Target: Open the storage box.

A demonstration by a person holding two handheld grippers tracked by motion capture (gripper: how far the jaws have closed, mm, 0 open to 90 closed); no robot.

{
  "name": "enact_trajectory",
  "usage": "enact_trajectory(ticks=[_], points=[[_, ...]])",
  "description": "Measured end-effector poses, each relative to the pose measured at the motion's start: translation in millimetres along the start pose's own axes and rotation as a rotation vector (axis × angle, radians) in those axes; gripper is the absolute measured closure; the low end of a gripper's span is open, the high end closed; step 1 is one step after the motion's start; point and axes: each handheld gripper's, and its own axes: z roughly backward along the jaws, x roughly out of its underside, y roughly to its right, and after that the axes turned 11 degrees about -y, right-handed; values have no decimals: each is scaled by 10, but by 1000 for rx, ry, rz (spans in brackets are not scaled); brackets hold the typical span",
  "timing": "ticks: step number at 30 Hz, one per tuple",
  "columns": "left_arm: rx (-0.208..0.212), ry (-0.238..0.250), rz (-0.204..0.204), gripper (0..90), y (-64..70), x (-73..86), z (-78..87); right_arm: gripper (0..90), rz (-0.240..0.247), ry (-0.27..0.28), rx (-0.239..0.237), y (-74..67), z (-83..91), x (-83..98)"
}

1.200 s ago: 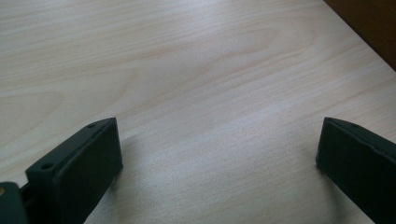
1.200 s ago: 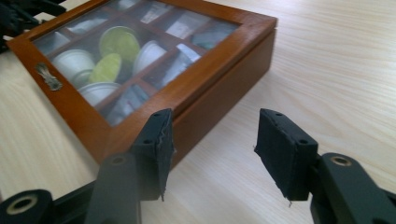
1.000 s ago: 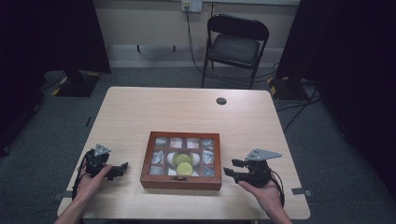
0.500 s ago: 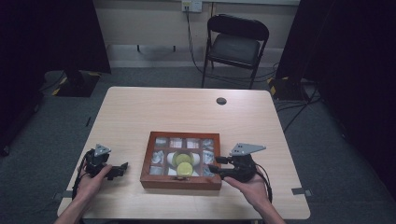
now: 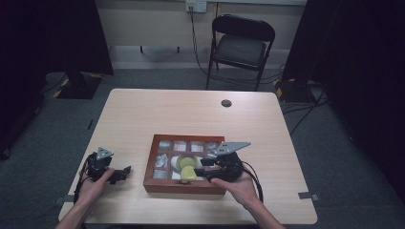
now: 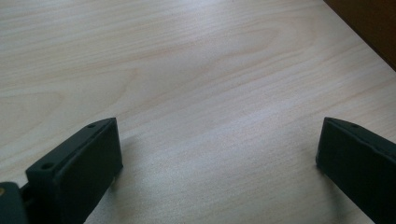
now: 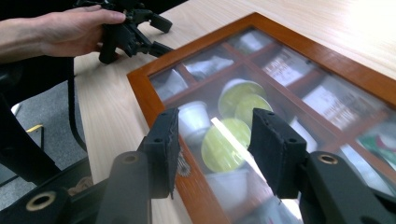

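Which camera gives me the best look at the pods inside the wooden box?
The right gripper view: the green-lidded pods show large through the box's clear lid. The high view shows them small. The left gripper view catches a box corner.

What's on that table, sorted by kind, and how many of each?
Wooden box with a glass lid: 1
Hand-held grippers: 2, left gripper, right gripper
Small dark round disc: 1
Total: 4
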Motion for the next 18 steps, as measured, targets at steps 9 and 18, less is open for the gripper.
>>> enact_trajectory(ticks=[9, 18], points=[[-1, 0, -1, 0, -1, 0, 0, 626, 48, -37, -39, -108, -243, -30], [-1, 0, -1, 0, -1, 0, 1, 720, 85, -81, -79, -175, -420, -9]])
